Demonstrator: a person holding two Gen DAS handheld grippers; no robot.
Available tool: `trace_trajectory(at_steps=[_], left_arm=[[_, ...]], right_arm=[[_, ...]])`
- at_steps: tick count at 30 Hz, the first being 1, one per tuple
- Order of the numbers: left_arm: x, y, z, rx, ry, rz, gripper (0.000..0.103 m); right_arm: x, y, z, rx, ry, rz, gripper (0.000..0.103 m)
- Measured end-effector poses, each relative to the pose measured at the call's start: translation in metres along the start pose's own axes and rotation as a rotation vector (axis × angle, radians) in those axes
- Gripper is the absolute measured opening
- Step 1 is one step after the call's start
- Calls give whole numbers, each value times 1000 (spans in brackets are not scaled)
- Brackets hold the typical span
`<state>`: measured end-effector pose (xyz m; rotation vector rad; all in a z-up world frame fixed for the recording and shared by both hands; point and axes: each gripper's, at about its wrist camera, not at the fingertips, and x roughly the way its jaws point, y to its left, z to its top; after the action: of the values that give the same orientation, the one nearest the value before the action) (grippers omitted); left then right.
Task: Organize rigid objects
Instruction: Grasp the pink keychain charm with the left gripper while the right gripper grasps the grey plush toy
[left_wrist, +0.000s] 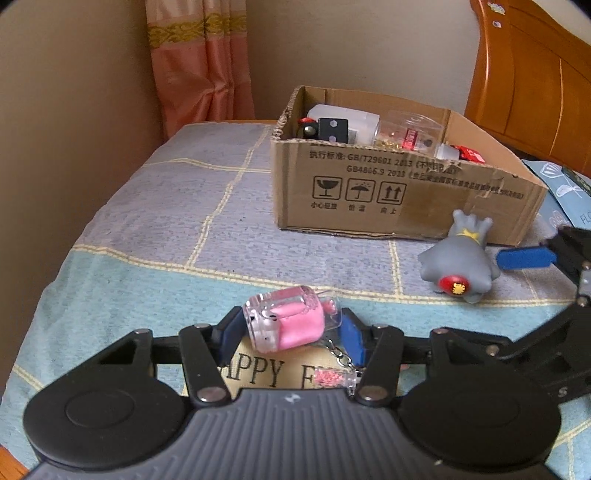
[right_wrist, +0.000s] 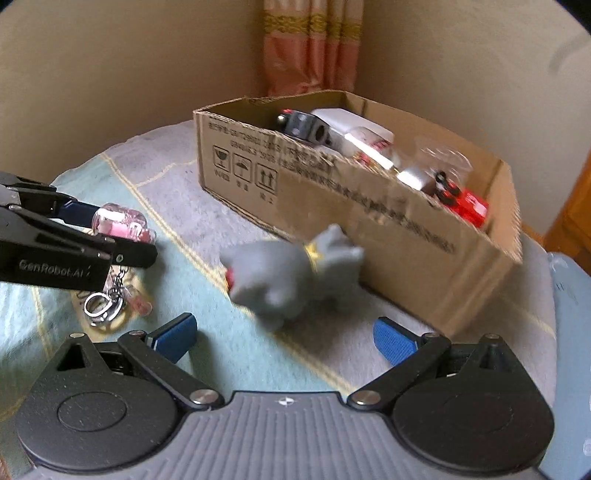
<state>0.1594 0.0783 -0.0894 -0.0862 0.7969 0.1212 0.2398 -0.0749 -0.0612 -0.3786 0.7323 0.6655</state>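
My left gripper (left_wrist: 291, 328) is shut on a clear bottle charm with pink inside (left_wrist: 286, 321), its keychain (left_wrist: 341, 356) hanging below. It also shows in the right wrist view (right_wrist: 120, 223), held just above the bed. A grey figurine (left_wrist: 460, 264) lies on the bedspread in front of the cardboard box (left_wrist: 369, 192). My right gripper (right_wrist: 282, 336) is open, its blue pads (right_wrist: 393, 341) spread on either side of the figurine (right_wrist: 291, 273) and just short of it. The box (right_wrist: 388, 221) holds several small objects.
The bedspread (left_wrist: 147, 221) is grey and teal with yellow lines. A wooden headboard (left_wrist: 535, 74) stands at the right, a pink curtain (left_wrist: 199, 62) in the corner. A blue printed item (left_wrist: 565, 192) lies right of the box.
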Motion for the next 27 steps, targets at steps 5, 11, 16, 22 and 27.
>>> trace_trajectory(at_steps=[5, 11, 16, 22, 27], left_arm=[[0, 4, 0, -7, 2, -1, 55], [0, 7, 0, -18, 2, 2, 55], [0, 12, 0, -30, 2, 9, 55], [0, 16, 0, -39, 1, 14, 55], [0, 16, 0, -39, 3, 17, 55]], right_arm=[[5, 5, 8, -43, -16, 21, 103], [-1, 15, 10, -61, -13, 58, 103], [-13, 28, 6, -89, 6, 100, 103], [-12, 25, 5, -88, -19, 48, 103], [-1, 16, 11, -26, -46, 46, 102]])
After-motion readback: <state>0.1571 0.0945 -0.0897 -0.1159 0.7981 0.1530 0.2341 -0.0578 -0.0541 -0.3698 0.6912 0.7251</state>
